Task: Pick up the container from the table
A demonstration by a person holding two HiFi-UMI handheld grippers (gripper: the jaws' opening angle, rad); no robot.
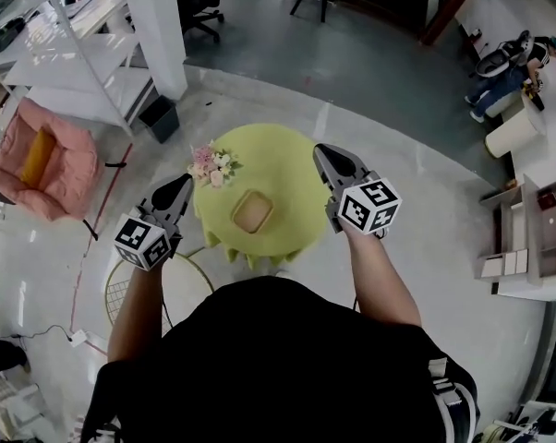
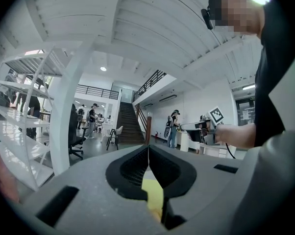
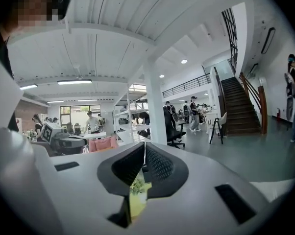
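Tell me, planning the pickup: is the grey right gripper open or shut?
Shut: the grey two-jaw right gripper has its black ribbed pads touching, nothing between them.

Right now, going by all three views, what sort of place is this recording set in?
Probably a large open-plan office or lab space rather than a home: white metal shelving racks stand on a bare grey floor, there is an office chair on castors, and a staircase leads up to a railed mezzanine.
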